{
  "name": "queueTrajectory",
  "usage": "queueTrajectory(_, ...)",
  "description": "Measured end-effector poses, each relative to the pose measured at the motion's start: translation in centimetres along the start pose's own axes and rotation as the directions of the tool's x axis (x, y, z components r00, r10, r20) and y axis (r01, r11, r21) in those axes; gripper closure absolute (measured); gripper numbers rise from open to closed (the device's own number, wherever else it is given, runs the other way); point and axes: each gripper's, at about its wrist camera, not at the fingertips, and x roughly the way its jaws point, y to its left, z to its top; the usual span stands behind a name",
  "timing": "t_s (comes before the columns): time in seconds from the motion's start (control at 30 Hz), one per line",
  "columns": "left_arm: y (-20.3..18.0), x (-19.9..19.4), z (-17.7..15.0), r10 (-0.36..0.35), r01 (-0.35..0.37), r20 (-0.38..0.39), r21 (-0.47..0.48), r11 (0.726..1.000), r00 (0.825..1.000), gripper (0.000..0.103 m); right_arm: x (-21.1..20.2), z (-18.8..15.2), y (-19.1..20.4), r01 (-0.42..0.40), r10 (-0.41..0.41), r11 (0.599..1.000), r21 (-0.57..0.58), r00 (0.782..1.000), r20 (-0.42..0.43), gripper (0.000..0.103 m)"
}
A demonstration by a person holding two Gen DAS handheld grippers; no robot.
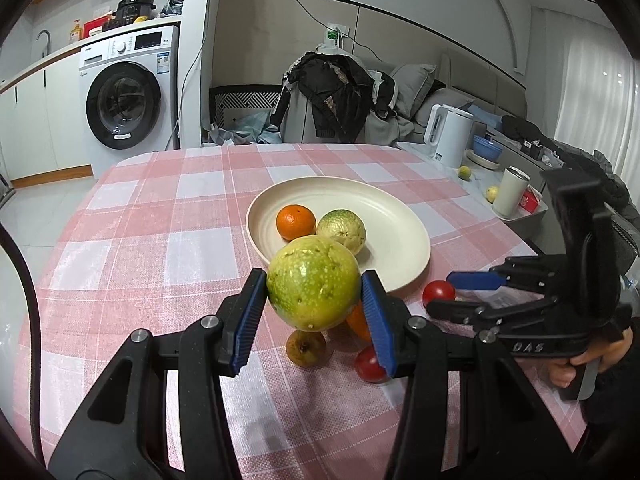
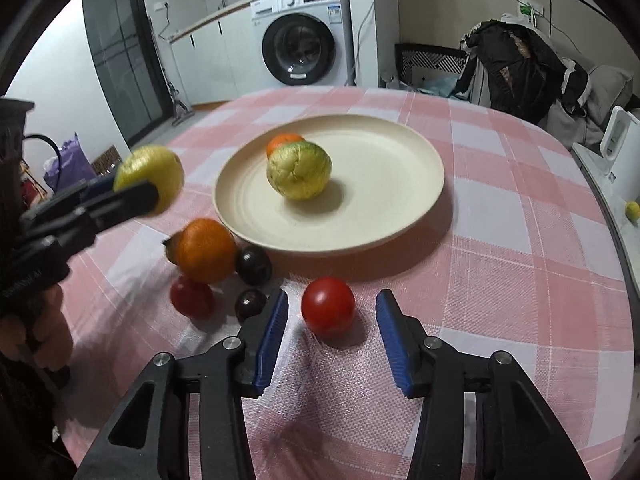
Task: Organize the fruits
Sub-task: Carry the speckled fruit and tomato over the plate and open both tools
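I've got the left gripper (image 1: 314,308) clamped on the green-yellow fruit (image 1: 313,283), lifted clear so it can go onto the plate (image 1: 400,256). My right gripper (image 2: 332,334) fingers are spread around the tomato (image 2: 328,306) on the surface. Gripper lettering reads "DAS".

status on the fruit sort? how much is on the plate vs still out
Done: an orange and a green citrus sit on the plate. In hand: the left gripper is shut on a yellow-green fruit; the right gripper is open around a tomato. Left on the cloth: another orange, a second tomato, two dark fruits, a brownish one.
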Motion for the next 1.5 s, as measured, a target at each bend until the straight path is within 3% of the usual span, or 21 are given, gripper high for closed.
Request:
queueTrajectory(0.23, 0.1, 0.6, 0.4, 0.003, -0.003, 0.007, -0.004, 1.0, 1.0, 0.057, 1.0, -0.1, 0.8, 0.027, -0.028, 0.998, -0.049, 0.999, -0.031, 0.074)
queueTrajectory(0.4, 0.3, 1.0, 0.8, 0.01, -0.01, 0.017, -0.01, 1.0, 1.0, 0.057, 0.5, -0.3, 1.2, 0.019, -0.02, 0.998, -0.068, 1.0, -0.013, 0.075)
queueTrajectory(0.57, 0.7, 1.1, 1.2, 0.02, -0.019, 0.037, -0.018, 1.0, 0.999, 0.057, -1.4, 0.4, 1.2, 0.014, -0.01, 0.998, -0.054, 0.997, 0.071, 0.075)
queueTrajectory(0.83, 0.8, 1.6, 2.0, 0.051, -0.05, 0.075, -0.014, 0.999, 0.996, 0.057, -3.2, 2.6, 0.5, 0.003, -0.006, 1.0, 0.014, 0.976, 0.218, 0.075)
queueTrajectory(0.97, 0.6, 2.3, 2.4, 0.058, -0.057, 0.081, -0.012, 0.998, 0.995, 0.057, -2.8, 3.9, 0.1, 0.0, -0.009, 0.999, 0.039, 0.97, 0.243, 0.075)
queueTrajectory(1.5, 0.3, 5.3, 3.2, 0.075, -0.075, 0.067, 0.007, 0.997, 0.995, 0.057, 1.7, 5.3, -2.1, 0.008, -0.022, 0.996, 0.086, 0.987, 0.161, 0.074)
